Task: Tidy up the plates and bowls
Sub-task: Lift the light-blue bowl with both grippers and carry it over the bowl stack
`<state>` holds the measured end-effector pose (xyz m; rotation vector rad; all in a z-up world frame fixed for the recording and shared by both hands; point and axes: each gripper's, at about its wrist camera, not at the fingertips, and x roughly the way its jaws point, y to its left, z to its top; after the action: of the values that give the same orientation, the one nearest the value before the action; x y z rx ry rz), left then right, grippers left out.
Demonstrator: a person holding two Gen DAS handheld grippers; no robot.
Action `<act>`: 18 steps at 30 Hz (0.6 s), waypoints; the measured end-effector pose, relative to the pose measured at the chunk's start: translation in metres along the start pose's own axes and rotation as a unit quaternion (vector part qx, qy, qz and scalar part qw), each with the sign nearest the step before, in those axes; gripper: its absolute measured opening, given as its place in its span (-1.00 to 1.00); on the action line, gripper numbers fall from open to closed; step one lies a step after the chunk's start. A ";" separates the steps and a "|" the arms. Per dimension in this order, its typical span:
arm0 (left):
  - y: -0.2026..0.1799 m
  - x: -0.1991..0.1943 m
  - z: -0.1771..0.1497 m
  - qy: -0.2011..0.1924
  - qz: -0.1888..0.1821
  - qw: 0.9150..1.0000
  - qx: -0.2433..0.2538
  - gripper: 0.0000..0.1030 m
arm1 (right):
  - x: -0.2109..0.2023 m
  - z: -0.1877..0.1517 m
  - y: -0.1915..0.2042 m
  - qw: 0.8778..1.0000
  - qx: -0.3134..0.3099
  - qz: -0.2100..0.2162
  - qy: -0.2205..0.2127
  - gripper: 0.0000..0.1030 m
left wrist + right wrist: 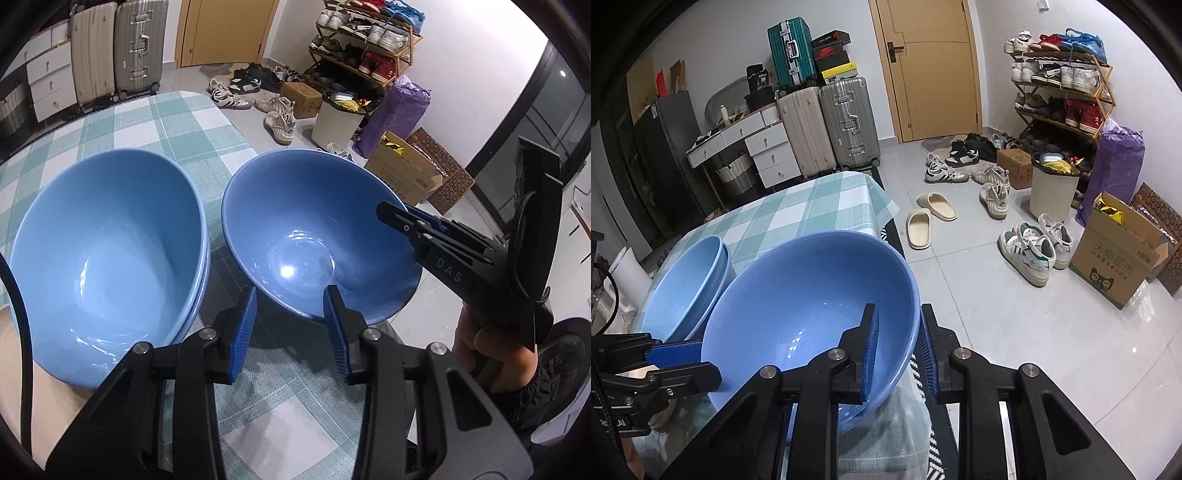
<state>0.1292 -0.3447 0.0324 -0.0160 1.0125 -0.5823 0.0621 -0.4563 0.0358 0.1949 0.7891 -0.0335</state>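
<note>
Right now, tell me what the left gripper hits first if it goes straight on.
The lone blue bowl: the left gripper already has its near wall between the fingers, so nothing else comes first.

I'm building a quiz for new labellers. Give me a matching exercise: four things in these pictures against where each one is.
Things:
1. lone bowl
2. bowl stack
3. slippers
4. teal suitcase

Places:
A. on the floor
B. atop other suitcases
C. on the checked cloth, left of the lone bowl
D. gripped at its rim by the left tongs and right tongs

Pairs: 1-D, 2-C, 3-A, 4-B
</note>
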 end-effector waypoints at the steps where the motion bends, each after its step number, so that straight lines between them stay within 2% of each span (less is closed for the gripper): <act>1: -0.001 -0.001 0.000 -0.002 0.000 1.000 0.002 -0.34 | -0.002 -0.001 0.000 1.000 0.001 -0.001 -0.001 -0.56; 18: -0.013 -0.027 -0.002 -0.027 -0.012 0.999 0.028 -0.34 | -0.049 0.000 0.005 0.999 -0.002 -0.012 -0.038 -0.56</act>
<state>0.1111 -0.3431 0.0559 0.0048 0.9451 -0.6287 0.0278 -0.4538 0.0710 0.1796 0.7152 -0.0616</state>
